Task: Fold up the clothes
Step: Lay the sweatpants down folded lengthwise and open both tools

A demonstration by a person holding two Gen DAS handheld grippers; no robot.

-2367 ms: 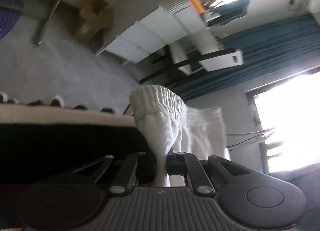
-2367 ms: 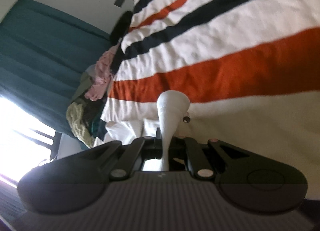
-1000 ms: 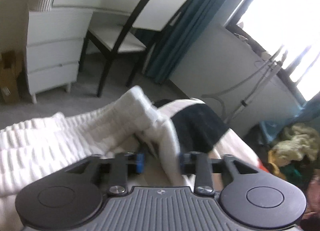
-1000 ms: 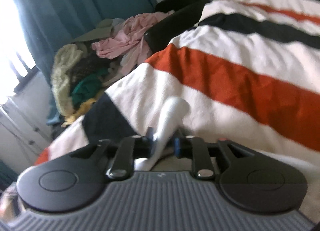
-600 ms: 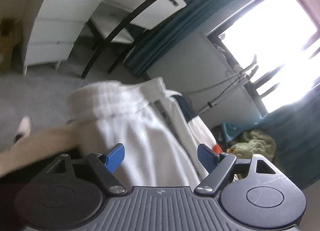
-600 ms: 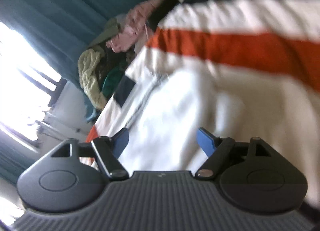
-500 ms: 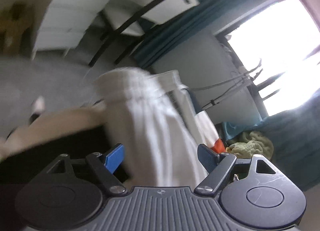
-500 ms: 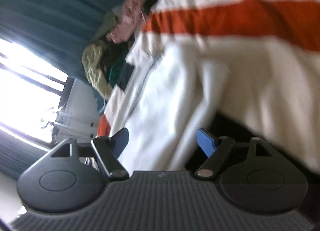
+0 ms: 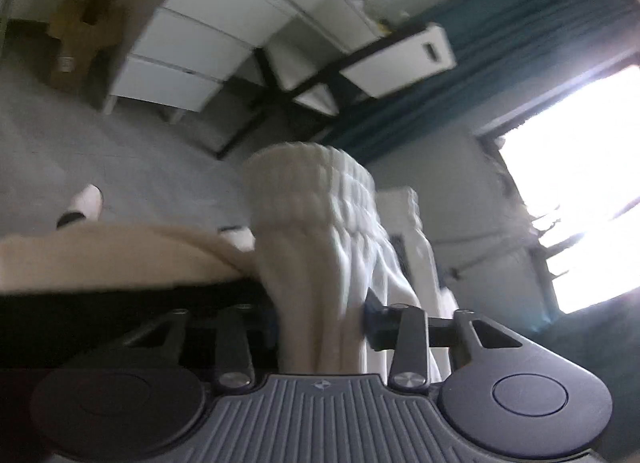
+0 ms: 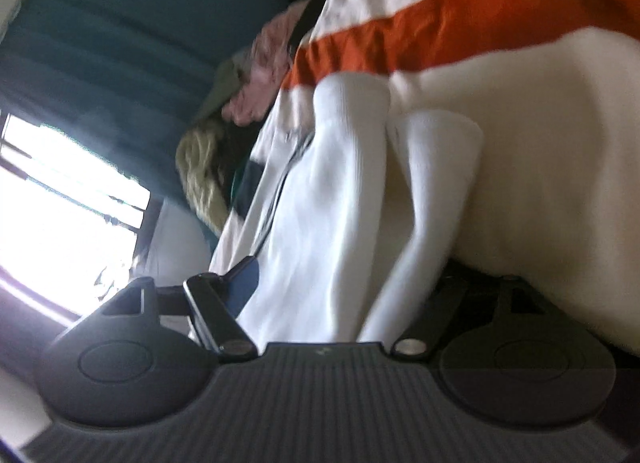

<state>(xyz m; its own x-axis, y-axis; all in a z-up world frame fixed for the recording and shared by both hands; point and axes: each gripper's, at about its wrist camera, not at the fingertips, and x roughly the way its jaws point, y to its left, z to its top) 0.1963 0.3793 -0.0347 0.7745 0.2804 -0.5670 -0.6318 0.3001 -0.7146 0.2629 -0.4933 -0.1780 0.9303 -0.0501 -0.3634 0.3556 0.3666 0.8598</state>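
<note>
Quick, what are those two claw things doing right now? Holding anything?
Left gripper: closed on the white garment.
Right gripper: open, with white cloth lying between its fingers, not pinched.

Motion blur and hidden fingertips

White garment (image 9: 320, 247) smears; it covers the right gripper (image 10: 340, 283) right fingertip and the left gripper (image 9: 320, 319) left pad.

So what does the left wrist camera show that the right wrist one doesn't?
Only the left wrist view shows the white drawer unit, the chair and the cardboard box on the grey floor. Only the right wrist view shows the striped bedspread and the clothes pile by the curtain. Both show the white garment bunched between gripper fingers, the left gripper nearly closed on it, the right gripper wider apart.
</note>
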